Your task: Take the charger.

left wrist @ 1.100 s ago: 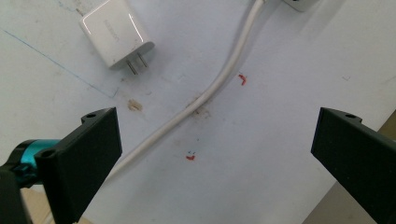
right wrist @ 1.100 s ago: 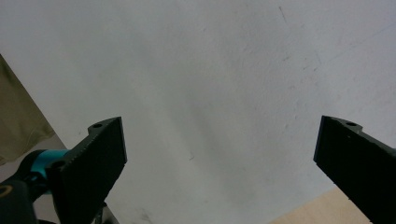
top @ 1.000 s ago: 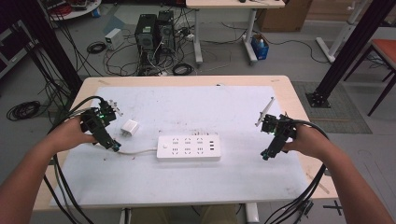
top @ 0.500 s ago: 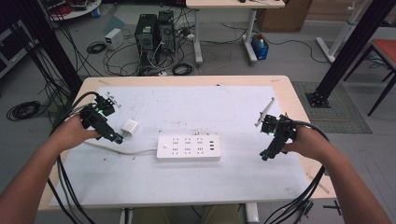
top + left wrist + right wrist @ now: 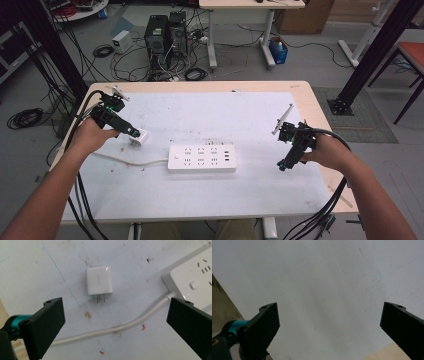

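Two black jaws of my left gripper [image 5: 113,322] stand wide apart, released, holding nothing, and between them, a little ahead of their tips, lies the small white square plug-in charger [image 5: 99,280] flat on the scuffed white table mat [image 5: 35,270], its two metal prongs pointing back toward me. Over the last second I have swung this gripper [image 5: 131,132] forward and down from its place off to the side, so that in the high view its tips now sit right at the charger [image 5: 140,137]; earlier the charger lay clear of them. That tells me the reach is nearly done: the charger is framed but not yet touched, and I judge the next step is to ease lower and close on its two flat sides. Just below the charger the white round power cord [image 5: 120,327] crosses the gap between my jaws and runs to the white rectangular plastic power strip [image 5: 192,280] beside my right-hand jaw, so I must take care not to pinch the cord along with the charger. My right gripper [image 5: 329,327] has not moved; its jaws are also spread open and empty over bare mat, well apart from the strip [image 5: 202,158], waiting at the far side [image 5: 289,161].
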The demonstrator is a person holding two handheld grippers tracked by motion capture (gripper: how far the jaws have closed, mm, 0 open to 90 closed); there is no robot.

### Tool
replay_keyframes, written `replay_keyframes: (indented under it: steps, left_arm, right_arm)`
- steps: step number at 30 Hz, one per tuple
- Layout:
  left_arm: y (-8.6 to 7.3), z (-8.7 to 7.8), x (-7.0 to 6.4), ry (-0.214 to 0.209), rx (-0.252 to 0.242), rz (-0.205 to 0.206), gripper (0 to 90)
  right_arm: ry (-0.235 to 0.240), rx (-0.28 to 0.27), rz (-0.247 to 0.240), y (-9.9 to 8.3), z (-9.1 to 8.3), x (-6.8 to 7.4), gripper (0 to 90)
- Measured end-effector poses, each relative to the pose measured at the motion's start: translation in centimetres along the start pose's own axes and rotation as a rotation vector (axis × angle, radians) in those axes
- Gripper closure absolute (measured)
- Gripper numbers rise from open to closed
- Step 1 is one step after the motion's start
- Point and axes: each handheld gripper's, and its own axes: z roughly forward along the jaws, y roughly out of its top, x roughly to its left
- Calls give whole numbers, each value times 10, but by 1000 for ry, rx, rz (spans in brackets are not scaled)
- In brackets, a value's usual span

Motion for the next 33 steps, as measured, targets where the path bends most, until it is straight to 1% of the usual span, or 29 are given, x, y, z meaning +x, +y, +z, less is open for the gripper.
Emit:
replay_keyframes:
  steps: [1,2,3,6,7,8,9,10,11,12,13,15,16,17,19,20,21,25,26,28,31,32,33]
  left_arm:
    - [0,0,0,0,0,0,17]
    - [3,5,1,-7,-6,-14,17]
    - [3,5,1,-7,-6,-14,17]
    - [9,17,3,-5,1,-17,17]
    - [9,17,3,-5,1,-17,17]
    - [10,21,3,-4,1,-18,17]
    - [14,28,3,-6,7,-21,17]
    - [14,28,3,-6,7,-21,17]
    - [16,35,4,-9,3,-23,17]
    - [16,35,4,-9,3,-23,17]
    - [19,43,5,-9,-1,-18,17]
    - [21,52,5,-3,-4,-15,17]
    - [21,52,5,-3,-4,-15,17]
    - [22,60,7,-8,-7,-14,17]
    - [23,67,9,-10,-13,-17,17]
    - [23,67,9,-10,-13,-17,17]
    - [23,71,10,-10,-9,-8,17]
    - [23,83,12,-11,-7,1,17]
    - [22,85,11,-13,-11,-7,17]
    - [21,89,13,-11,-13,-8,17]
    - [19,94,15,-12,-7,-12,18]
    - [18,95,16,-12,0,-13,18]
    - [15,99,18,-13,11,-25,18]
  right_arm:
    - [3,2,3,0,0,-1,17]
    - [3,3,6,0,0,-1,17]
    - [5,1,5,0,0,-1,17]
    - [7,-1,8,0,0,-2,17]
    - [7,-1,8,0,0,-2,17]
    - [6,0,10,0,1,-3,17]
    - [7,1,9,0,1,-3,17]
    - [7,1,9,0,1,-3,17]
    - [7,-4,14,0,1,-4,17]
    - [7,-4,14,0,1,-4,17]
    - [9,-7,14,1,1,-4,17]
    - [7,-10,12,1,1,-4,17]
    - [7,-11,13,1,1,-4,17]
    - [9,-14,13,1,1,-5,17]
    - [10,-16,19,0,1,-5,17]
    - [10,-19,19,0,1,-5,17]
    - [10,-19,19,0,1,-5,17]
    - [8,-25,27,-2,0,-6,17]
    - [7,-25,29,-2,0,-7,17]
    - [9,-27,36,-4,0,-7,17]
    - [11,-24,36,-5,1,-8,17]
    - [13,-22,35,-5,1,-7,17]
    - [16,-23,32,-6,2,-7,17]
